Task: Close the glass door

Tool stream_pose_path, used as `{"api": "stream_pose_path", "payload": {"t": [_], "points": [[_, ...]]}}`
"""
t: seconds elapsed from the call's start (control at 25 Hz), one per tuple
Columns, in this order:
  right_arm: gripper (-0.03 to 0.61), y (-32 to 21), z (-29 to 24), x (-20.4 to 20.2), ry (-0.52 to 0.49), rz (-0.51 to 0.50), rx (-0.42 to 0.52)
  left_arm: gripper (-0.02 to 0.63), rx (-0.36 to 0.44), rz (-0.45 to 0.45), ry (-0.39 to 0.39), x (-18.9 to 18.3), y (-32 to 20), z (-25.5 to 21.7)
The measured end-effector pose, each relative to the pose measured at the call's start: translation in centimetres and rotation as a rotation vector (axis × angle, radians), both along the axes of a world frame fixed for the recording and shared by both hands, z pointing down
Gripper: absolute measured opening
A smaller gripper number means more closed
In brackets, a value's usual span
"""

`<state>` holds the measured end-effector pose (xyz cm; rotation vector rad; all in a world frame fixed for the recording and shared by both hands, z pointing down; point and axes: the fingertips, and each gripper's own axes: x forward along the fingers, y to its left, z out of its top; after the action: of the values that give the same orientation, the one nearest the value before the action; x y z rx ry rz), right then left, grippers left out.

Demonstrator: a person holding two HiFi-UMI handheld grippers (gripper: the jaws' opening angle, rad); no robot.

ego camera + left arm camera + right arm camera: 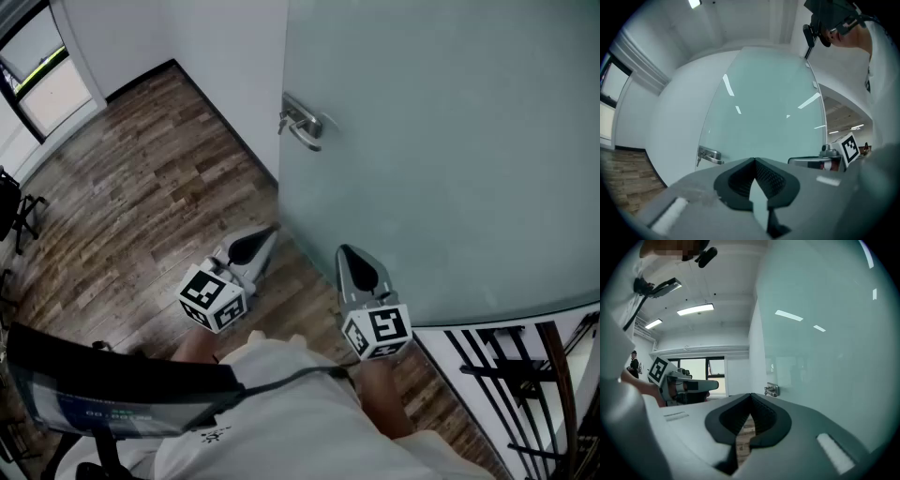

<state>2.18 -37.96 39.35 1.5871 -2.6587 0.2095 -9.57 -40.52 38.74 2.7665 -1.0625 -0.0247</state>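
While the head view looks down, glass door (pixel 450 159) standing open just beyond left gripper (pixel 255 246) and right gripper (pixel 349 258), left gripper view, jaws clenched on nothing, door handle (pixel 708 156) ahead, right gripper view, jaws clenched, empty, glass door alongside at right.

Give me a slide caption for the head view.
Left claw and right claw, both shut, near the glass door.

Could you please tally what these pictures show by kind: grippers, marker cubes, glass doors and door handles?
grippers: 2, left gripper and right gripper
marker cubes: 2, left cube and right cube
glass door: 1
door handle: 1
total: 6
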Motion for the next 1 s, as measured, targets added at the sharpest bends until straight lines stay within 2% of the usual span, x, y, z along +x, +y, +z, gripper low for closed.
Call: {"api": "stream_pose_path", "payload": {"t": [0.48,0.76,1.0], "points": [[0.009,1.3,0.2,1.9,-0.012,-0.007,-0.005,0.006,0.002,-0.001,-0.017,1.9,1.3,0.0],[0.009,2.3,0.1,3.9,-0.063,0.001,0.004,0.006,-0.001,-0.022,-0.018,3.4,2.5,0.2],[0.009,3.1,1.3,5.9,-0.104,0.001,-0.020,0.006,-0.024,-0.035,-0.047,4.3,3.6,1.3]]}}
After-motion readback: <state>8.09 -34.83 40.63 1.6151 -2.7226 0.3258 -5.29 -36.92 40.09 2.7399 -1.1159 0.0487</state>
